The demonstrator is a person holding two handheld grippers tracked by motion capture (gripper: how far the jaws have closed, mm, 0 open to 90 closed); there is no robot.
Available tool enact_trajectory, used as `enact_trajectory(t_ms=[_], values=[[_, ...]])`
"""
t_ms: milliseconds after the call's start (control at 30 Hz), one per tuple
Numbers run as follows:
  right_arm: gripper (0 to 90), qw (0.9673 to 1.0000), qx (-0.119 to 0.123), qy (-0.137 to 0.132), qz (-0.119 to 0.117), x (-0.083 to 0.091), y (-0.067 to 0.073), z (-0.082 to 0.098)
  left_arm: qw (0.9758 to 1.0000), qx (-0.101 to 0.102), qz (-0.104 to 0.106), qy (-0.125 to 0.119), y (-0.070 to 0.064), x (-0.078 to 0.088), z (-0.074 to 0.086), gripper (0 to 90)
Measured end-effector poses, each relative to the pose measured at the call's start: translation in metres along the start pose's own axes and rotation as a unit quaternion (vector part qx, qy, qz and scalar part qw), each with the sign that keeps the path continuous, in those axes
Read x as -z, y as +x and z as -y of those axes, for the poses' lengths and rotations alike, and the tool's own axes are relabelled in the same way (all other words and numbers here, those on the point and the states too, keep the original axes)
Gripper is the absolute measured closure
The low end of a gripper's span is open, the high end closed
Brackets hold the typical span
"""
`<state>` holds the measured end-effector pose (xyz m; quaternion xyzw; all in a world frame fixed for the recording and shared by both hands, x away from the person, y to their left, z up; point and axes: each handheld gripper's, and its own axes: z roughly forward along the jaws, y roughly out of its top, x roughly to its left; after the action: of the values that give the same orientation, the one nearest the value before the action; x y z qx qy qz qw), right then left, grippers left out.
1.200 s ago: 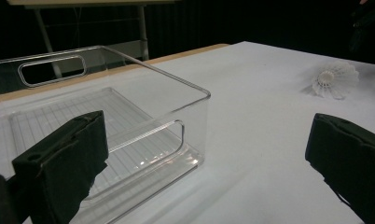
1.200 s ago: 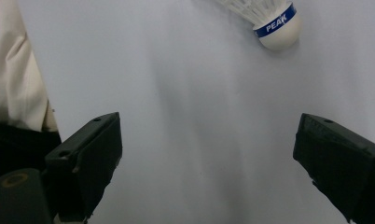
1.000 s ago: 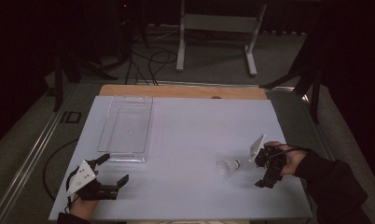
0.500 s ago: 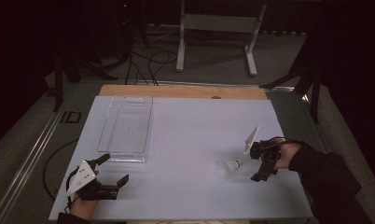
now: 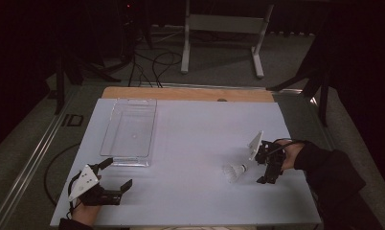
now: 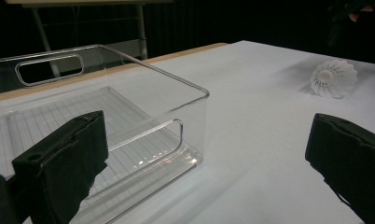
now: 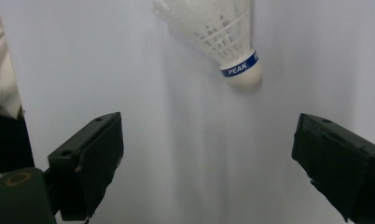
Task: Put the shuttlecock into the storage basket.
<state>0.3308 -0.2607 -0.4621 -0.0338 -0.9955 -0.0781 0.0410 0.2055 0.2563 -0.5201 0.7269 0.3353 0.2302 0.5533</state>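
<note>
White matte table (image 5: 190,143); feathered shuttlecock (image 5: 233,171), clear bin (image 5: 129,128).

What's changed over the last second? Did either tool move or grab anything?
The right tool moved a little to the left, closing on the shuttlecock, jaws open, nothing grabbed yet. In the right gripper view the shuttlecock lies ahead of the open jaws. The left tool, open, the shuttlecock and the clear bin stayed put.

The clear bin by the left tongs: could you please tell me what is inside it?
Nothing: through the clear bin only its ribbed floor shows, and the high view agrees. The shuttlecock lies outside on the table.
</note>
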Motion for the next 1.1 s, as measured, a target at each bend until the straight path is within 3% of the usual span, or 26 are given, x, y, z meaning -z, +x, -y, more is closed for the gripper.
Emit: enact_trajectory(t_ms=[67,167,300,467,533,700,733,800,833,933,967,1033,1067,1100], values=[[9.3,0.9999,0.009,-0.004,0.003,-0.001,0.0,0.0,1.0,0.0,0.001,0.0,0.0,0.0,0.0,0.0],[9.3,0.999,0.042,-0.014,0.01,-0.002,-0.001,-0.001,1.0,0.0,0.001,0.0,0.0,0.0,0.0,0.0],[10.3,0.9962,0.082,-0.025,0.014,-0.004,-0.002,-0.003,1.0,0.001,0.001,0.0,0.0,0.0,0.0,0.0],[10.6,0.9929,0.114,-0.028,0.019,-0.008,-0.002,-0.007,1.0,0.002,0.002,0.0,0.0,0.0,0.0,0.0],[13.3,0.9925,0.116,-0.031,0.021,-0.008,0.0,-0.007,1.0,0.003,0.002,-0.001,0.0,0.0,0.0,0.0],[14.9,0.9886,0.131,-0.065,0.034,-0.009,0.001,-0.01,1.0,0.003,0.004,-0.002,0.0,0.0,0.0,0.0],[18.1,0.988,0.136,-0.068,0.027,-0.009,0.002,-0.011,1.0,0.003,0.004,-0.002,0.0,0.0,0.0,0.0],[20.5,0.9883,0.132,-0.073,0.024,-0.011,0.002,-0.012,1.0,0.003,0.005,-0.002,0.0,0.0,0.001,0.0],[24.8,0.9866,0.143,-0.073,0.026,-0.012,0.002,-0.013,1.0,0.003,0.005,-0.002,0.0,0.0,0.001,0.0],[25.0,0.9856,0.148,-0.077,0.027,-0.014,0.002,-0.013,1.0,0.002,0.006,-0.001,0.0,-0.001,0.001,0.0],[30.2,0.9852,0.151,-0.078,0.026,-0.015,0.001,-0.013,1.0,0.002,0.006,-0.001,0.0,-0.001,0.001,0.0],[30.9,0.9826,0.161,-0.088,0.03,-0.017,0.0,-0.012,1.0,0.003,0.006,-0.001,0.0,-0.001,0.001,0.0],[32.1,0.984,0.154,-0.083,0.035,-0.019,-0.002,-0.013,1.0,0.002,0.006,-0.001,0.0,-0.001,0.001,0.0],[35.0,0.9834,0.158,-0.08,0.042,-0.02,-0.002,-0.012,1.0,0.003,0.006,-0.001,0.0,-0.001,0.001,0.0]])
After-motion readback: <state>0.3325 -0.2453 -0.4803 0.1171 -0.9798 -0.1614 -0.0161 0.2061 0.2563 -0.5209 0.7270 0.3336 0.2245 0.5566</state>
